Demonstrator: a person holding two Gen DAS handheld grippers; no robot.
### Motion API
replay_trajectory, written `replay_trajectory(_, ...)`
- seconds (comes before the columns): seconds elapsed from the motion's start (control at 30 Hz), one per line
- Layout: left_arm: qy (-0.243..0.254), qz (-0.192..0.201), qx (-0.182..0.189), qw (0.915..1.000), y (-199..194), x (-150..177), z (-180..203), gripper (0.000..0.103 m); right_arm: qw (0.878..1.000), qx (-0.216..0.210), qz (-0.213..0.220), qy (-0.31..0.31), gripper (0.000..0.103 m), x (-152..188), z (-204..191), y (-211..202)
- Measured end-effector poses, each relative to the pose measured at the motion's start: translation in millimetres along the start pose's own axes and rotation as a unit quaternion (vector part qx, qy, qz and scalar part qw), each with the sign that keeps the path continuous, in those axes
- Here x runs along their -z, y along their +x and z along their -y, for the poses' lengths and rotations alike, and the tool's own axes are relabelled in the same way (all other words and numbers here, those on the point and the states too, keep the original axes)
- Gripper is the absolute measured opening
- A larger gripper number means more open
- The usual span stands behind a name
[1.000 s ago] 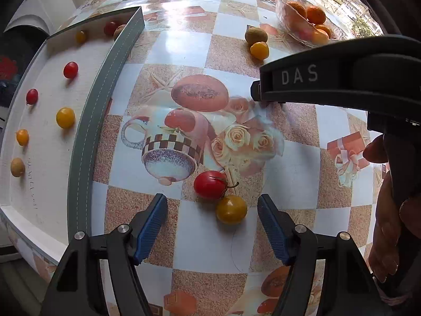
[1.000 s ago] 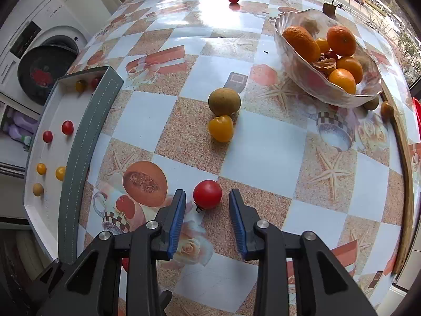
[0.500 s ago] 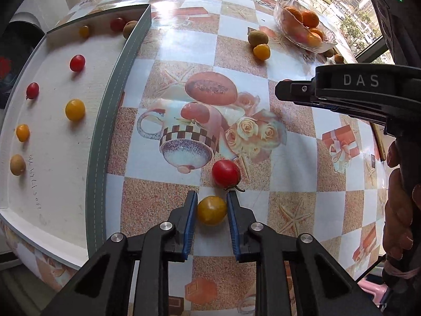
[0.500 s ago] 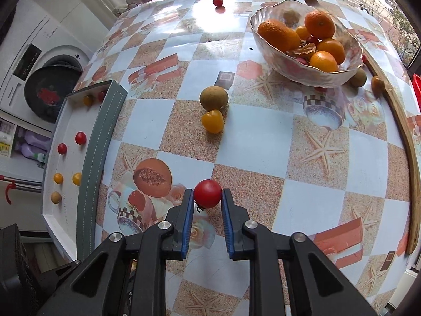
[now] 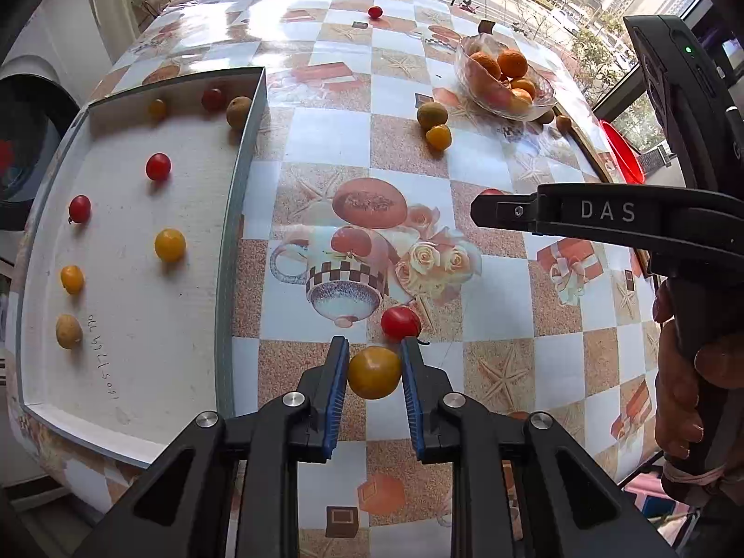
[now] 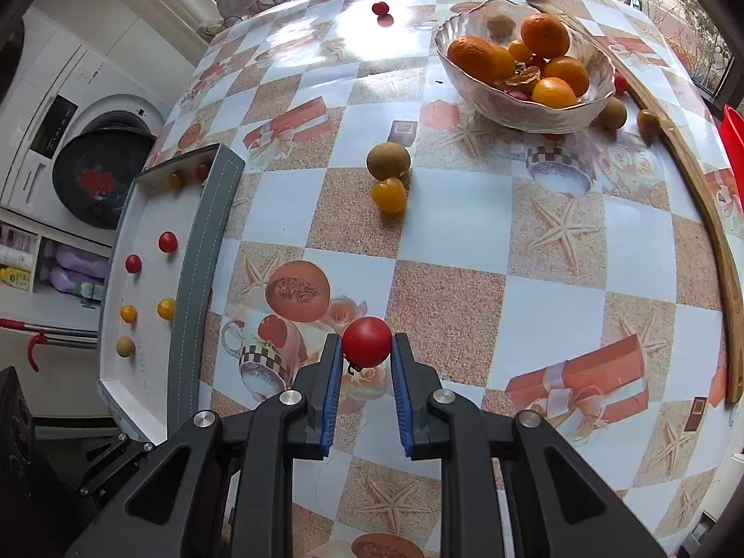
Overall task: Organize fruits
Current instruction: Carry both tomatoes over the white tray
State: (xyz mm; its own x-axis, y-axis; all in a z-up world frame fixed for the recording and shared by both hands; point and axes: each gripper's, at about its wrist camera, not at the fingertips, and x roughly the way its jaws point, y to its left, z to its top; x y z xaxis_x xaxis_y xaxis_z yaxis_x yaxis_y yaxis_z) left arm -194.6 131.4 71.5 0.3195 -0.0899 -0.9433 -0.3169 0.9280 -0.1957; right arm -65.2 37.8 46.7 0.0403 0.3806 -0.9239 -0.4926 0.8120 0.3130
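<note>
Two tomatoes are in my grips at once, one per hand. Starting at the left, the white tray (image 5: 139, 325) sits at the table's edge with small fruits laid out in rough rows by kind: red ones (image 5: 158, 166) further back, yellow ones (image 5: 169, 245) nearer, a brownish one (image 5: 69, 331) at the near end. I judge that sorting is why I hold what I hold. My left gripper (image 5: 375, 367) is pinched on the yellow tomato (image 5: 374, 372), blue pads pressing both sides, just right of the tray's grey wall. A red tomato (image 5: 400, 322) shows just beyond it in the left view; I cannot tell whether it is the one my other hand has. My right gripper (image 6: 366, 348) is pressed onto its red tomato (image 6: 367, 342), stem hanging below, over the printed tablecloth (image 6: 446, 307). Further right a brown fruit (image 6: 388, 160) and a yellow tomato (image 6: 389, 194) lie touching, waiting loose. Farthest right stands the glass bowl (image 6: 469, 97) of oranges, with more small fruits beside it. Both grips look centred, so carrying each to its matching row seems the sensible next step.
</note>
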Motion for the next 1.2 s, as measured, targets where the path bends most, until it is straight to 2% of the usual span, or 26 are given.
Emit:
replay_trajectory(0.3,-0.018,0.03,-0.025,0.9991,-25,-4,-44,0.024,0.999,-0.011,0.004,-0.03,0.023,-7,-46,0)
replay_trajectory(0.57,-0.05,0.049,-0.059,0.9957,-37,-9,-105,0.024,0.997,-0.029,-0.002,-0.067,0.023,-20,-99,14)
replay_trajectory(0.87,-0.076,0.056,-0.074,0.9927,-20,-36,-156,0.024,0.994,-0.042,-0.018,-0.102,0.023,-44,-154,45)
replay_trajectory(1.2,-0.081,0.035,-0.08,0.9929,6,-44,-177,0.024,0.992,-0.025,-0.037,-0.114,0.023,-58,-171,74)
